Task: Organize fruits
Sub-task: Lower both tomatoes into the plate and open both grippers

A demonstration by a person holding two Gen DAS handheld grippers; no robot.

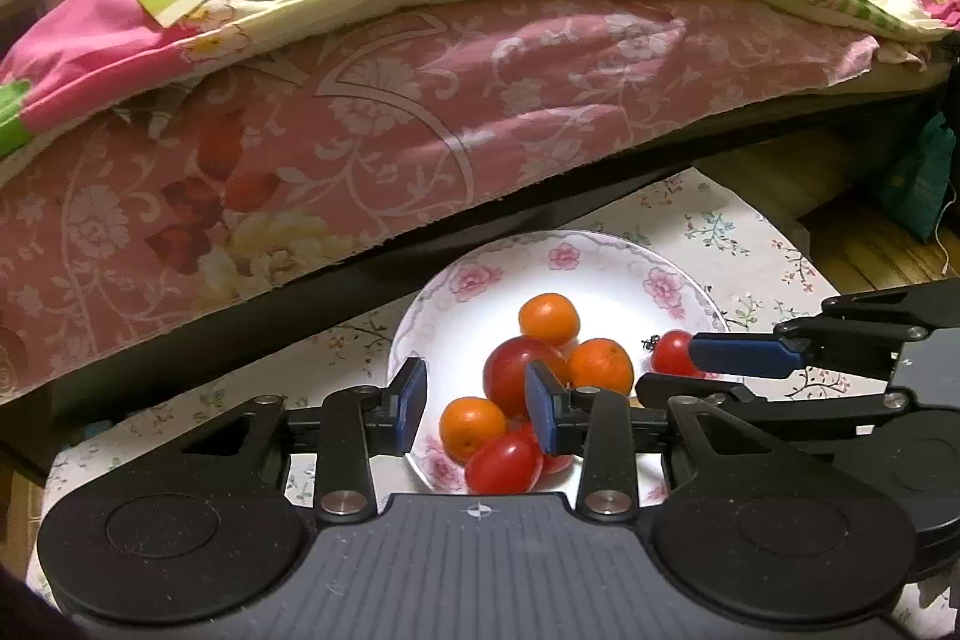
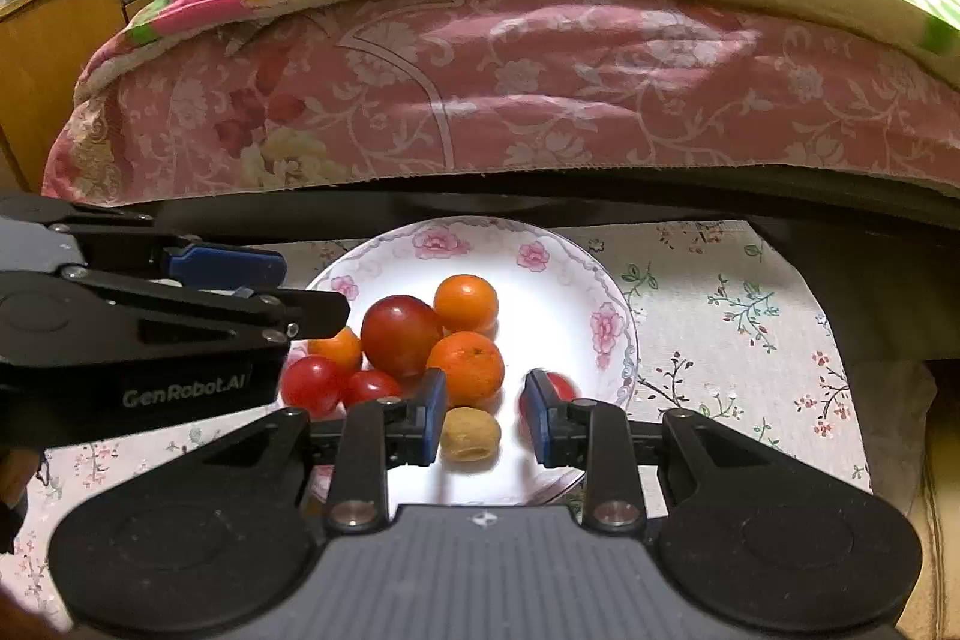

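Hovering above the fruit plate (image 2: 540, 244) at the worktop (image 2: 732, 340) far edge, left claw (image 1: 478, 403) and right claw (image 2: 486, 415) both stand apart.

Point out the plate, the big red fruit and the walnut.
plate (image 2: 558, 316), right wrist view, bare white middle.
big red fruit (image 2: 401, 335), right wrist view, its front.
walnut (image 2: 471, 437), right wrist view, its middle.
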